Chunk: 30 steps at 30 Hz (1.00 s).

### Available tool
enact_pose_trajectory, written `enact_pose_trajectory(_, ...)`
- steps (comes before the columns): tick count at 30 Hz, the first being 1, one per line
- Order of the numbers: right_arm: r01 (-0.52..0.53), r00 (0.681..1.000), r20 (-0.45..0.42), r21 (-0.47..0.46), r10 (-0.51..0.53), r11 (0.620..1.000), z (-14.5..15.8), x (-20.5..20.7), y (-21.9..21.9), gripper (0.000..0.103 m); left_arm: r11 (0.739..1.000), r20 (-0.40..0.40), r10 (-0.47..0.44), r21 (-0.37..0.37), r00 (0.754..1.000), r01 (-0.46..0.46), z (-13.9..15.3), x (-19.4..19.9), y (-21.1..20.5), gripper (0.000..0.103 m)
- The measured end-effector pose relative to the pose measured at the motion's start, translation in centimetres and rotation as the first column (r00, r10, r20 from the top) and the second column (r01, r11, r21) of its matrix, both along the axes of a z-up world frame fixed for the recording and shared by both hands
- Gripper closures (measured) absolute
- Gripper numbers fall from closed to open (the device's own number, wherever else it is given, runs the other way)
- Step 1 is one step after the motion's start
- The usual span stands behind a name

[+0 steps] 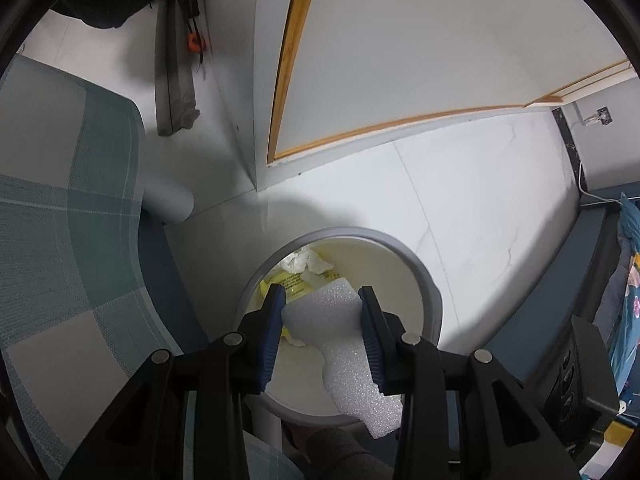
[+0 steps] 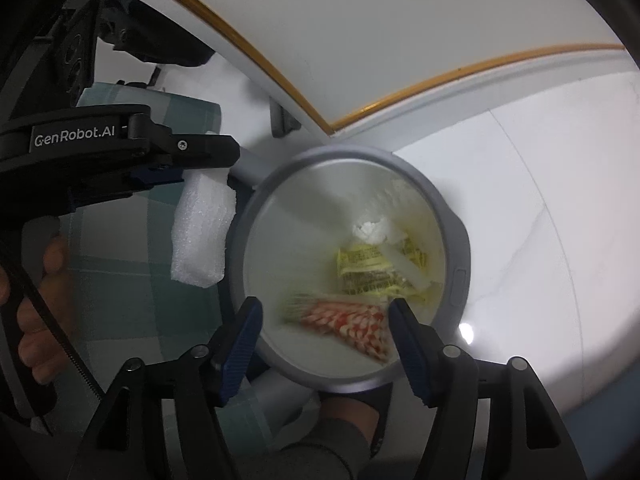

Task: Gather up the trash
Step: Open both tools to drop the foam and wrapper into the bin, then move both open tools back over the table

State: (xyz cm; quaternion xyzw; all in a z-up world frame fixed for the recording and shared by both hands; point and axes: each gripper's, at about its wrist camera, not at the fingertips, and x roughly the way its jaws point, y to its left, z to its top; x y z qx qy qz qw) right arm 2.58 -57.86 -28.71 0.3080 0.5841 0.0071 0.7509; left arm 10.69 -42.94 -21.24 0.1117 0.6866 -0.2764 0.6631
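Observation:
A round grey trash bin [image 1: 432, 292] stands on the floor below both grippers. My left gripper [image 1: 322, 292] is shut on a white foam piece [image 1: 324, 312], which hangs over the bin's opening; in the right wrist view the foam piece [image 2: 202, 236] hangs at the bin's left rim. My right gripper [image 2: 324, 306] stands open over the bin [image 2: 456, 280]. A blurred red-and-white striped packet [image 2: 340, 320] shows between its fingers, clear of the left pad. Yellow wrappers [image 2: 372, 268] and white crumpled paper [image 2: 370, 228] lie at the bin's bottom.
A green-and-white checked cushion [image 1: 60, 220] lies close on the bin's left. A white panel with a wooden frame [image 1: 400, 60] stands behind, above white floor tiles [image 1: 480, 200]. Dark blue furniture [image 1: 580, 260] is at the right. A hand [image 2: 40, 320] grips the left gripper's handle.

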Motion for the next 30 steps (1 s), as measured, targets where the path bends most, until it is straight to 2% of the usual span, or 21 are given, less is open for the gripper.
enact_pose_trajectory(4, -0.008, 1.0, -0.024, 0.014, 0.008, 1.0, -0.5, 0.0, 0.3, 0.032, 1.0, -0.014, -0.01, 0.001, 1.0, 0.01, -0.3, -0.3, -0.1, 0.062)
enact_pose_trajectory(6, -0.021, 0.999, -0.024, 0.006, 0.021, 1.0, -0.3, -0.2, 0.4, 0.031, 1.0, -0.004, -0.022, 0.003, 1.0, 0.022, -0.3, -0.4, -0.2, 0.048)
enact_pose_trajectory(7, -0.025, 0.999, -0.024, 0.003, 0.025, 1.0, -0.2, -0.3, 0.4, 0.031, 1.0, -0.008, -0.026, 0.0, 1.0, 0.026, -0.3, -0.4, -0.3, 0.046)
enact_pose_trajectory(13, 0.02, 1.0, -0.016, -0.005, -0.02, 1.0, 1.1, -2.1, -0.9, 0.03, 0.999, -0.016, -0.05, -0.013, 0.999, 0.05, -0.2, -0.8, -0.6, 0.044)
enact_pose_trajectory(21, 0.055, 0.998, 0.025, -0.044, -0.054, 0.998, 3.5, -3.4, -2.0, 0.027, 0.993, 0.133, -0.114, -0.027, 0.985, 0.119, 3.4, -2.0, -0.6, 0.043)
enact_pose_trajectory(26, 0.086, 0.995, 0.048, -0.084, -0.082, 0.993, 5.7, -3.7, -2.5, 0.026, 0.994, 0.21, -0.079, -0.055, 0.975, 0.092, 6.6, -2.0, 0.7, 0.042)
enact_pose_trajectory(29, 0.114, 0.993, 0.047, -0.094, -0.11, 0.989, 7.1, -3.7, -3.2, 0.026, 0.993, 0.295, -0.066, -0.073, 0.953, 0.092, 9.3, -2.1, 1.3, 0.032)
enact_pose_trajectory(30, 0.125, 0.991, 0.056, -0.1, -0.12, 0.987, 7.9, -3.9, -3.5, 0.026, 0.992, 0.32, -0.059, -0.084, 0.946, 0.09, 10.3, -2.2, 1.6, 0.031)
